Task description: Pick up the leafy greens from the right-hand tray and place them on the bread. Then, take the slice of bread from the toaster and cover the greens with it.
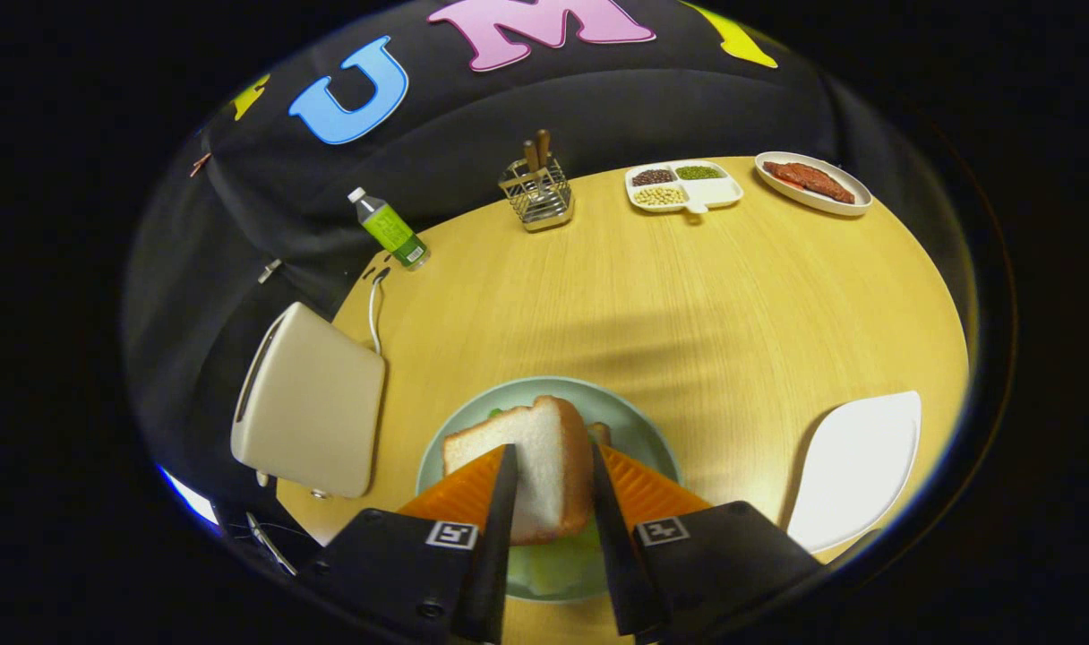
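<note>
- In the gripper view, the gripper [552,488] is closed to a narrow gap, and both fingers [500,502] press on the sides of a slice of bread [544,466], which stands upright between them
- The held slice is above a pale green plate [638,430] on the wooden table [688,296]; under the slice I see a bit of leafy greens [553,560], and a small brown edge of another bread [600,433] shows just behind it
- Left of the plate stands the cream toaster [312,417], with its white cable [374,313] going toward the table edge
- Right of the plate lies the white tray [853,470]
- Far beyond the fingers, along the back edge: a green bottle [390,230], a wire holder [537,193] with wooden handles, a divided dish [683,186] with beans, and an oval plate with meat [811,182]
</note>
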Action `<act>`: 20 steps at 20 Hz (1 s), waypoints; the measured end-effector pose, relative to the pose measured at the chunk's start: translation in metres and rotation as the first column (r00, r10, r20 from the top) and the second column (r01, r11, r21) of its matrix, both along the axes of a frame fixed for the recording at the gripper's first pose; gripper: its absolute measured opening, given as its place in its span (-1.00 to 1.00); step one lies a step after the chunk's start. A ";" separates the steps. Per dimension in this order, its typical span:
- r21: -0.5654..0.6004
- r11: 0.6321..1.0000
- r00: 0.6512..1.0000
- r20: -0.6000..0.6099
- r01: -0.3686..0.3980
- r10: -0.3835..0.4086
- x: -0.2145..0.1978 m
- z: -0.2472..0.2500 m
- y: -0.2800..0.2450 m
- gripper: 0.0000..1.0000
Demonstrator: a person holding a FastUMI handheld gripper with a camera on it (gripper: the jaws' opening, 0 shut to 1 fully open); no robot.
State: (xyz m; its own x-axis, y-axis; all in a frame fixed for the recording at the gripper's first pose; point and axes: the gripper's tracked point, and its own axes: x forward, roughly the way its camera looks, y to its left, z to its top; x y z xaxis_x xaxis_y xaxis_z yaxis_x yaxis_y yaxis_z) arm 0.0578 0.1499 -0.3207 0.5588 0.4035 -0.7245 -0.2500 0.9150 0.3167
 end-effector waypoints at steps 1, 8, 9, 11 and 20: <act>-0.023 1.000 1.000 0.006 -0.004 0.004 -0.001 -0.002 -0.006 0.20; -0.094 0.995 0.997 0.073 -0.019 0.026 0.002 0.020 -0.040 0.94; -0.096 0.995 0.995 0.096 -0.017 0.026 0.003 0.030 -0.044 0.99; -0.108 0.994 0.987 0.159 -0.012 0.029 0.007 0.054 -0.058 0.98; -0.104 0.993 0.871 0.491 0.062 -0.003 0.005 0.205 -0.131 0.98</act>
State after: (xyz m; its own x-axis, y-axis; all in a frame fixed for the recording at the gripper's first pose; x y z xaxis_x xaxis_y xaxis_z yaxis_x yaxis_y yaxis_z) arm 0.0626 0.0193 -0.1161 0.8644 0.3117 -0.3944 -0.3157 0.9472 0.0565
